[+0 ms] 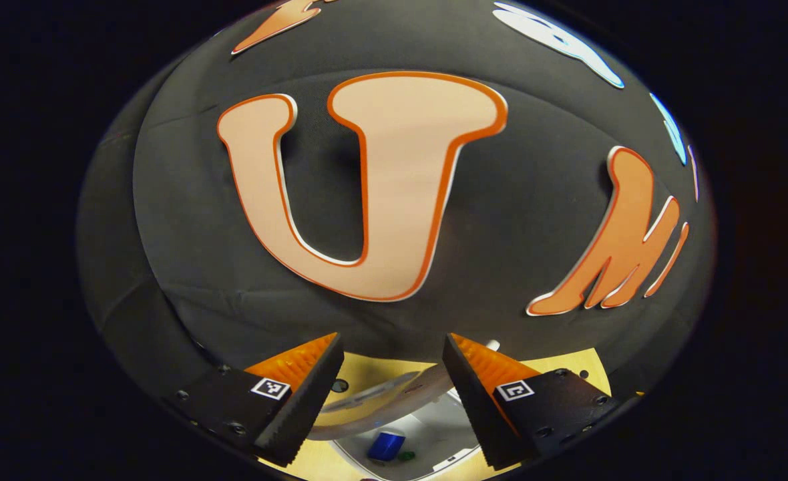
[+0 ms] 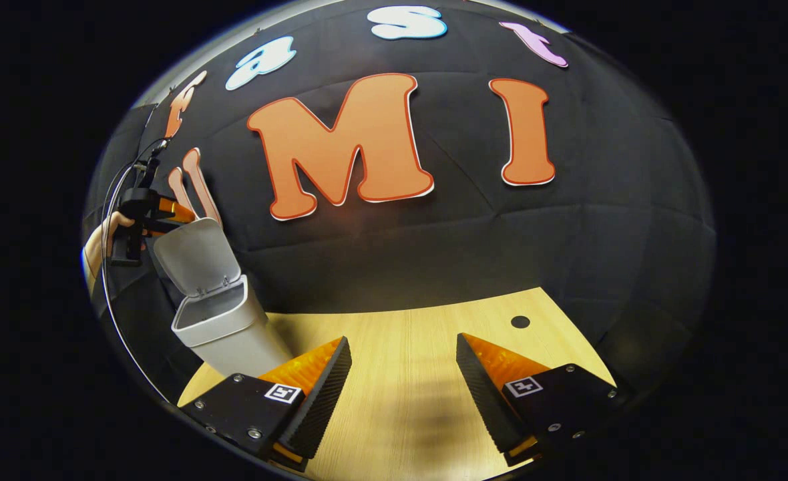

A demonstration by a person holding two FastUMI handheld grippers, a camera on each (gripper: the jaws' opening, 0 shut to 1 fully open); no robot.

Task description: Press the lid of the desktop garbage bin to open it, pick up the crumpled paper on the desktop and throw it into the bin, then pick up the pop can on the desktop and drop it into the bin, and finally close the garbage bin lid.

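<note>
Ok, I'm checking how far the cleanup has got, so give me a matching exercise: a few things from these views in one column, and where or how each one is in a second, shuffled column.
Things:
1. lid
2. pop can
3. left tongs
4. right tongs

Place or state:
a. open, over bare tabletop
b. lying inside the bin
c. swung up, open
d. open, above the bin's mouth

Pairs: 1-c, 2-b, 3-d, 4-a.

A recording booth — black cloth wall (image 2: 434, 254) behind a pale wooden desktop (image 2: 407, 347).
</note>
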